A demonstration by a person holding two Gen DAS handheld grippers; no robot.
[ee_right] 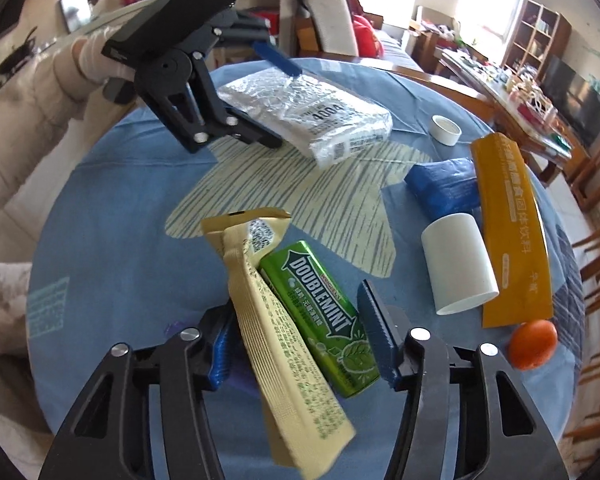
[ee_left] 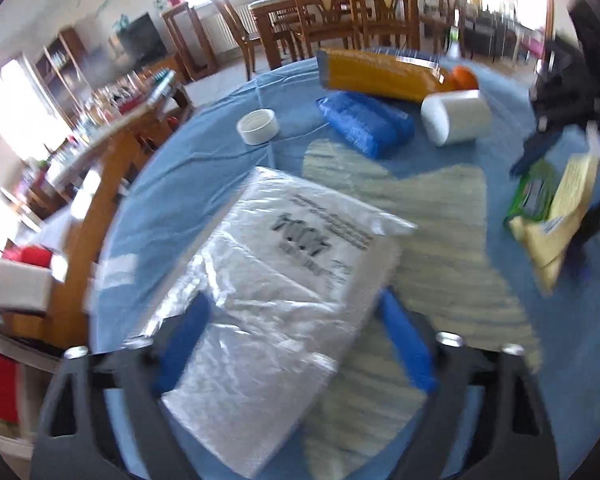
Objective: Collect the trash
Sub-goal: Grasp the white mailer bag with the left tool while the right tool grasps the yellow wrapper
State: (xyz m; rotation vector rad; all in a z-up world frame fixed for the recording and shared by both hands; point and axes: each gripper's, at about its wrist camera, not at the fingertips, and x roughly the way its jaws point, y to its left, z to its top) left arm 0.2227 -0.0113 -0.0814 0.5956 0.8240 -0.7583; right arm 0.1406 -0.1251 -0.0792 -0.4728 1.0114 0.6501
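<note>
Two pairs of jaws at work over a round bench point(ee_right: 112, 208) under a blue cloth. My left jaws point(ee_left: 294, 300), held from a pale sleeve point(ee_right: 32, 112), stand fairly wide and are closed on a clear plastic packet point(ee_left: 284, 264) with black print. One blue finger is on top and the other underneath, at the far left of the bench above a striped mat point(ee_right: 292, 184).

My right jaws point(ee_right: 296, 300), about half open, pinch two pieces side by side near the front edge: a beige wrapper point(ee_right: 268, 320) against the left finger and a green gum pack point(ee_right: 320, 312) against the right.

Farther right lie a white cap point(ee_right: 445, 129), a blue plastic bundle point(ee_right: 444, 190), a white cup point(ee_right: 458, 260) on its side touching a long orange pouch point(ee_right: 508, 220), and an orange fruit point(ee_right: 534, 344) just beside the pouch's near end.
</note>
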